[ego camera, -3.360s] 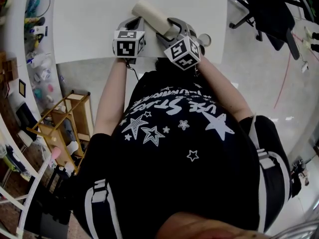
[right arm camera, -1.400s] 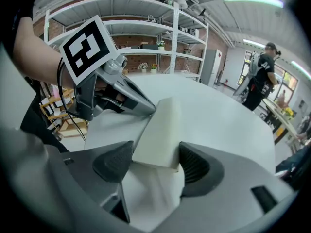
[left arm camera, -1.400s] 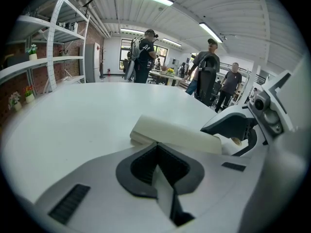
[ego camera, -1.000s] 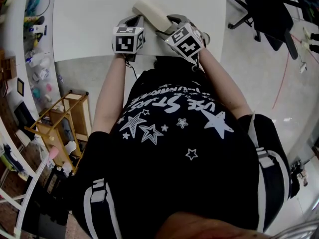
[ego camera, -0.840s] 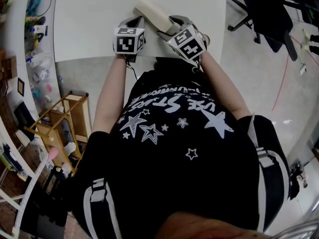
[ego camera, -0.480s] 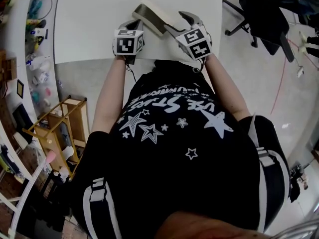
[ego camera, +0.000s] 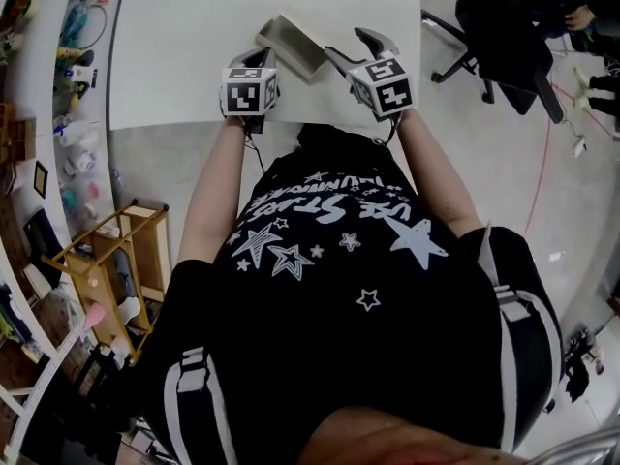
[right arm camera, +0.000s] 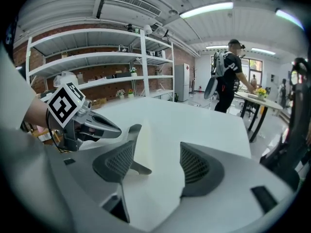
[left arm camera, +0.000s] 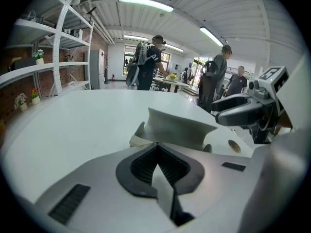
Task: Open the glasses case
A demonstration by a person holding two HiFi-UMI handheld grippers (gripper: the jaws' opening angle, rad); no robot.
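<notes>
Your left tongs (left arm camera: 156, 143) are closed. Their ribbed dark pads meet at the tips right on the near rim of the glasses case (left arm camera: 180, 127), and they appear to pinch that thin cream edge. Your right tongs (right arm camera: 158, 152) stand well apart. The raised lid of the case shows edge-on between them, close against the pad nearer the left tongs, with clear space between it and the other pad. You cannot tell whether that pad actually presses the lid.

The case stands open on the white surface (ego camera: 194, 46), just ahead of both marker cubes, near the edge closest to you. Its lid tilts up and back from the lower half. From the left tongs' camera, the right tongs sit just right of the case and a little above it. A small round brownish disc (left arm camera: 234, 146) lies on the surface, also to the right of the case.

The case is cream and smooth, with a long, boxy body and grey panels at the ends where lid and base join. The surface is plain and matte. A black office chair (ego camera: 494, 17) stands on the floor well right of the case. White shelving (right arm camera: 97, 62) against a brick wall lies beyond the case, and several people (left arm camera: 148, 62) stand at benches in the background.
</notes>
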